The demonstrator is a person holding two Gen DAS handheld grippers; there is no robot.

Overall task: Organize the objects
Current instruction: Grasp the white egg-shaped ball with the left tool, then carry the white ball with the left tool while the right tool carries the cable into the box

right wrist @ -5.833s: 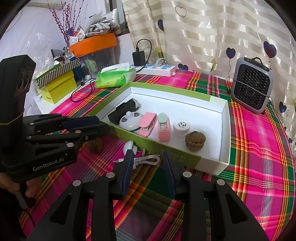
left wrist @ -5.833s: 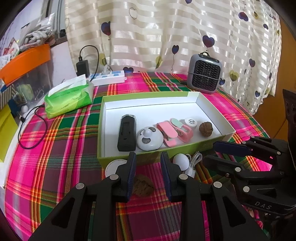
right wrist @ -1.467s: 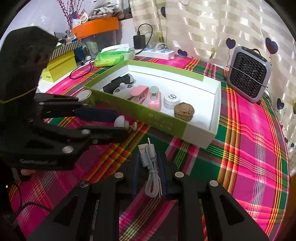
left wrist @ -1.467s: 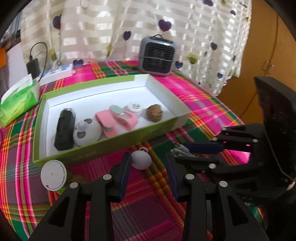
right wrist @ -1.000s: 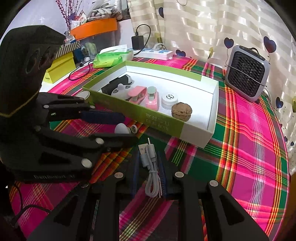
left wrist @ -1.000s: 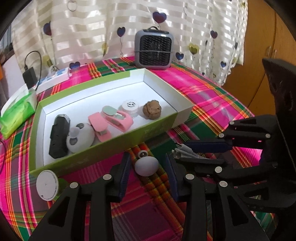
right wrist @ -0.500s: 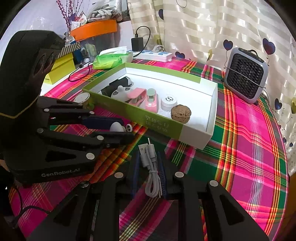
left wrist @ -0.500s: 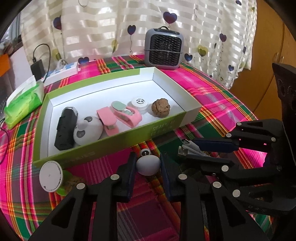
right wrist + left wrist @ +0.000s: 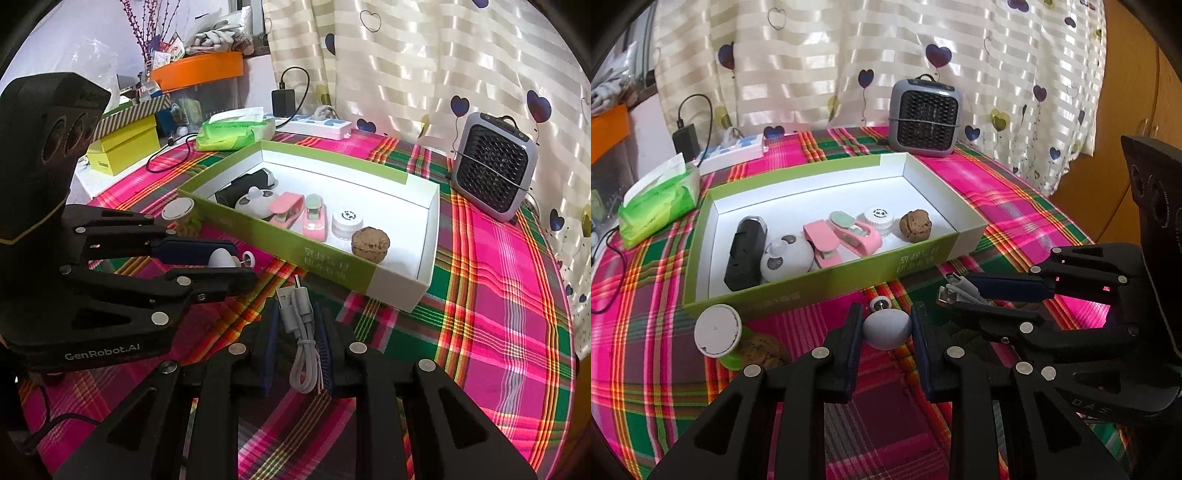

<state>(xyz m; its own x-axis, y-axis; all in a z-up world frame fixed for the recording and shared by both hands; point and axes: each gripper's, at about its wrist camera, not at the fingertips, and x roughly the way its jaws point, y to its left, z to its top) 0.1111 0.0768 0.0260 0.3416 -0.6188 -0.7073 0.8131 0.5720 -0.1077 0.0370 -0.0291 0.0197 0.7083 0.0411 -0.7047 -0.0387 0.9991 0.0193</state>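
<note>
The left gripper (image 9: 886, 328) has its dark-blue pads clamped on a small white egg-shaped plastic gadget (image 9: 887, 329). The jaws closed in on it within the last second and the egg now sits squarely between them, its little round knob (image 9: 880, 303) poking forward toward the box. Grip is across the egg's short axis, prob. because that's the narrowest, steadiest bite on a smooth rounded shell.

The right gripper (image 9: 297, 334) is nearly fully closed on a bundled white USB cable (image 9: 300, 325), plugs sticking out ahead of the fingertips, loop hanging back between the pads. Holding the bundle mid-length keeps it from unspooling (a loose cable would drag on the cloth).

Both loads hang over the pink-and-green plaid tablecloth (image 9: 491, 295), just in front of the near wall of the shallow green-and-white cardboard box (image 9: 820, 284), not yet inside.

Inside, things lie in a row along the near side: black rectangular device (image 9: 746, 253), white panda-faced round gadget (image 9: 786, 258), two pink clips (image 9: 846, 236), white round lidded pot (image 9: 878, 218), brown walnut (image 9: 915, 230). Bare white floor lies behind the row; my guess is egg and cable go there.

Still outside: a white disc-topped green item (image 9: 718, 334) and, touching it, a second brown walnut (image 9: 762, 350), near the box's left front corner.
</note>
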